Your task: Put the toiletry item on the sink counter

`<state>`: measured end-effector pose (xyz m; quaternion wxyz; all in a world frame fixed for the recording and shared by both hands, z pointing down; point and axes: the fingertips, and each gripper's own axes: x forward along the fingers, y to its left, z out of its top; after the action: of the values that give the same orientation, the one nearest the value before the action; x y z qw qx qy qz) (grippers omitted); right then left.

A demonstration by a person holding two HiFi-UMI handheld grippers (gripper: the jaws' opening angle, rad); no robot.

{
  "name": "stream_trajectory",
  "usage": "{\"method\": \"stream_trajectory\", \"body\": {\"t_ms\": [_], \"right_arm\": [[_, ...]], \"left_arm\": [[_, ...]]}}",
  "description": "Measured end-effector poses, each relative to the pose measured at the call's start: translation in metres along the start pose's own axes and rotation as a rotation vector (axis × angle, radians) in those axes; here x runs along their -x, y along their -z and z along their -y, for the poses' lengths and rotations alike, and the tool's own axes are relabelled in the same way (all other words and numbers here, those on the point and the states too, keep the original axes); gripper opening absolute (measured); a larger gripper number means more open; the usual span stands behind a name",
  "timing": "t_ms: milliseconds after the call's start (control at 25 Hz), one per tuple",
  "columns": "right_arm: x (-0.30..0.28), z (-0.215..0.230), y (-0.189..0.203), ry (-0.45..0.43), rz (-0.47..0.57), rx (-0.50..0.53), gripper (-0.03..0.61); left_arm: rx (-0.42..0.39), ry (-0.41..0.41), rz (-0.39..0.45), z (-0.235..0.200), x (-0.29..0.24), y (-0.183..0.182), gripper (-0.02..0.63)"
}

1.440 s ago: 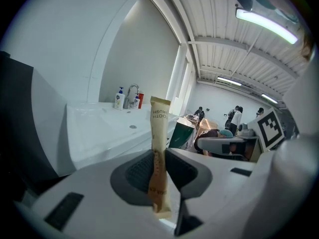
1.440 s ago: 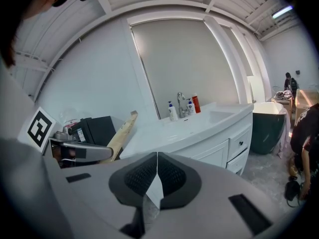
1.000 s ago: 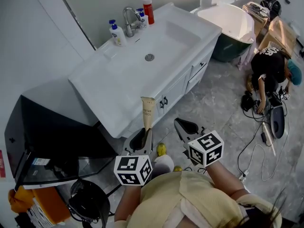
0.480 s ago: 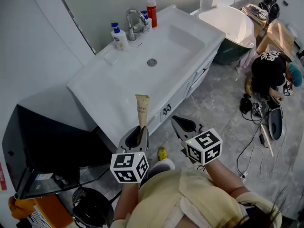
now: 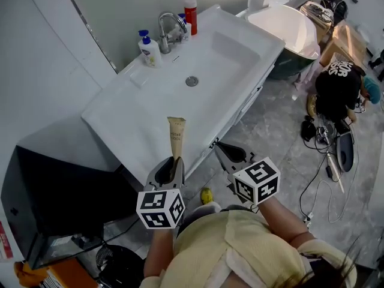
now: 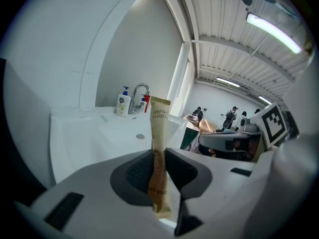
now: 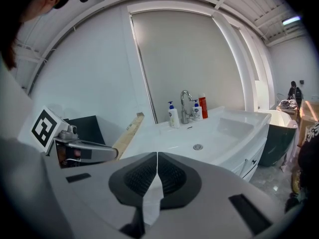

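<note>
- Left tongs (image 5: 171, 168) clamp a beige tube (image 5: 176, 135), upright over the front edge of the white sink table (image 5: 129, 110).
- Right tongs (image 5: 231, 155) sit pressed together, empty, just beside.

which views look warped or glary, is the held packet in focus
Left gripper view: strong fisheye bend, corners go black, the ceiling light glares, yet the packet clamped in the left tool is sharp. Right gripper view: same fisheye and black corners, even light. Head view: barely warped, sink counter bright white.
</note>
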<state>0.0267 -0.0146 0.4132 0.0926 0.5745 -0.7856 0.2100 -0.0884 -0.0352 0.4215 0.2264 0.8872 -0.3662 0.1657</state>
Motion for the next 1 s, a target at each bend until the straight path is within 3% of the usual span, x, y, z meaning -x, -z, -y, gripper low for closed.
{"method": "stream_trajectory", "body": {"t_ms": [600, 1000], "right_arm": [[-0.042, -0.002, -0.022, -0.02, 0.005, 0.059, 0.029], [-0.089, 0.012, -0.041, -0.093, -0.012, 0.083, 0.029]], "left_arm": [[-0.016, -0.051, -0.002, -0.047, -0.01, -0.018, 0.104], [0.002, -0.117, -0.007, -0.077, -0.038, -0.035, 0.104]]}}
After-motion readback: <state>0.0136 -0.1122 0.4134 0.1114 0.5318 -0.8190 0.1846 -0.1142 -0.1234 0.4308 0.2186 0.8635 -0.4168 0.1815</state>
